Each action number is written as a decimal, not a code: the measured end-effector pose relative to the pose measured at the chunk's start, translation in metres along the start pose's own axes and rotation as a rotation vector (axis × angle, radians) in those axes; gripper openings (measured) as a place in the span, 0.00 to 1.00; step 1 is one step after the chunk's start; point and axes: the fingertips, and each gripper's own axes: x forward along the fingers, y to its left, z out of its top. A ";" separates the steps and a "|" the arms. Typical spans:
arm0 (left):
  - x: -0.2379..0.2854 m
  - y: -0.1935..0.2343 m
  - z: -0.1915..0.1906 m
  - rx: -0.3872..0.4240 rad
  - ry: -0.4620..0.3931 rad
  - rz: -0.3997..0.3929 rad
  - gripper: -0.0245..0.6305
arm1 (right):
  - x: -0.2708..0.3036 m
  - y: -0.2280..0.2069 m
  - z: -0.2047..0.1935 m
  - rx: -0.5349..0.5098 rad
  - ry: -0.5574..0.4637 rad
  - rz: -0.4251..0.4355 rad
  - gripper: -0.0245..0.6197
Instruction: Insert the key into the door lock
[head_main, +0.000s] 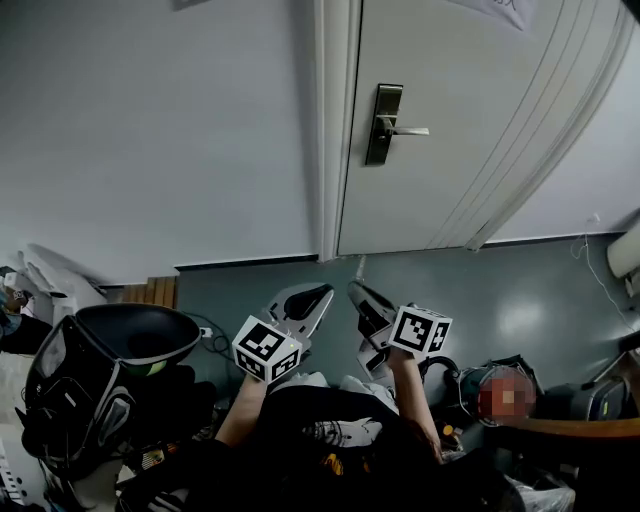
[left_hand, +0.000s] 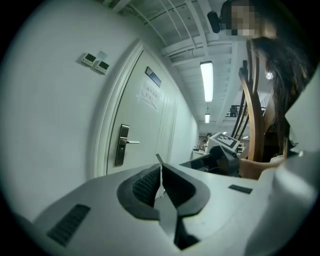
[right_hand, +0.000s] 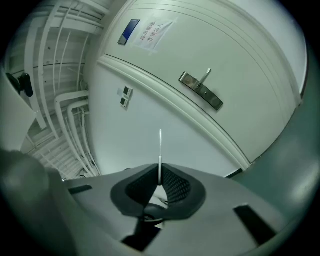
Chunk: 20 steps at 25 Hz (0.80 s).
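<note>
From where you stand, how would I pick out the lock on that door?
Find the big white door at the upper right. Near its left edge sits the lock, a tall dark metal plate with a silver lever handle pointing right. It is the only dark fitting on the pale door; the paper notice hangs much higher.

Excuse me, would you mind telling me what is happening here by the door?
A person faces a closed door with a gripper in each hand. The right gripper is shut on a thin key. The left gripper is shut on a thin flat piece I cannot identify. Both are held low, well short of the door lock.
</note>
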 end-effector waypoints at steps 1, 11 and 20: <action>-0.003 0.001 -0.001 0.001 0.001 -0.005 0.06 | 0.001 0.002 -0.003 -0.005 0.000 -0.004 0.07; -0.020 0.006 -0.019 -0.031 0.011 -0.058 0.06 | -0.003 0.002 -0.027 0.019 -0.028 -0.068 0.07; -0.011 0.006 -0.028 -0.066 0.024 -0.085 0.06 | -0.008 -0.012 -0.026 0.044 -0.030 -0.111 0.07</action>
